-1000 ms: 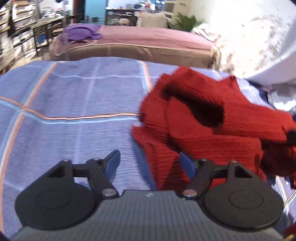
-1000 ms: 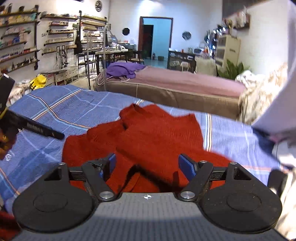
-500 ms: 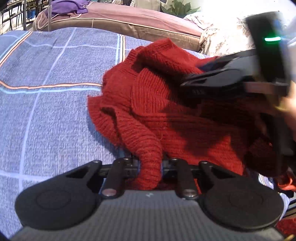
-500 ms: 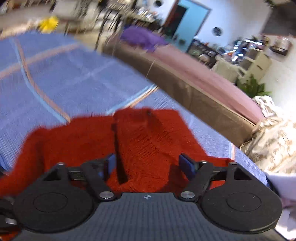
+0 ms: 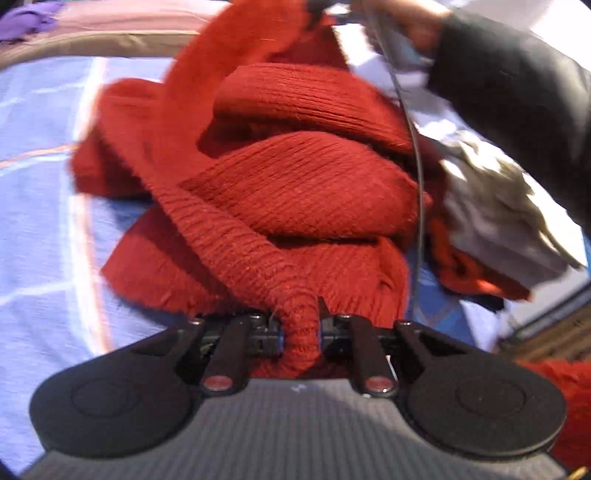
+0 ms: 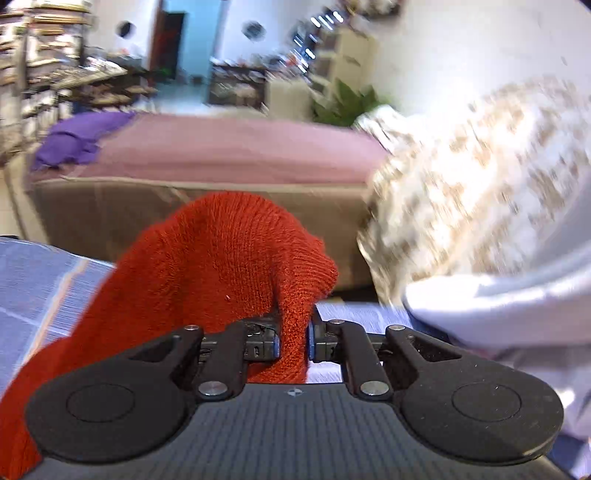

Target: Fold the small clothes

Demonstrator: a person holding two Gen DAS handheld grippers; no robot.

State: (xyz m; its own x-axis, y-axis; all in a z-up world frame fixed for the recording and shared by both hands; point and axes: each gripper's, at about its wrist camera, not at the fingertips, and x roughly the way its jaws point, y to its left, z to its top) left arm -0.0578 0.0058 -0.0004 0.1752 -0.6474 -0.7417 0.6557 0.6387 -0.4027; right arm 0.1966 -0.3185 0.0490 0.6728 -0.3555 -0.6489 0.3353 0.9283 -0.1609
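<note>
A red knitted sweater (image 5: 303,192) lies bunched on the blue checked bedspread (image 5: 37,206). My left gripper (image 5: 301,332) is shut on a rolled fold at its near edge. In the right wrist view a fold of the sweater (image 6: 229,258) hangs raised above the bed. My right gripper (image 6: 293,343) has that fold between its pads; its jaws are opening, but the knit is still pinched. At the top right of the left wrist view, a person's hand (image 5: 399,18) in a dark sleeve (image 5: 517,92) holds the sweater's far end up.
A grey-white garment (image 5: 495,206) and an orange-red cloth (image 5: 465,269) lie right of the sweater. Beyond stands a second bed with a pink cover (image 6: 229,147) and a purple cloth (image 6: 77,136). Patterned bedding (image 6: 461,184) and white fabric (image 6: 498,306) fill the right.
Both grippers went from open to closed on the sweater. The right one swung away and lifted its fold off the bed; the sweater bunched up toward the left gripper.
</note>
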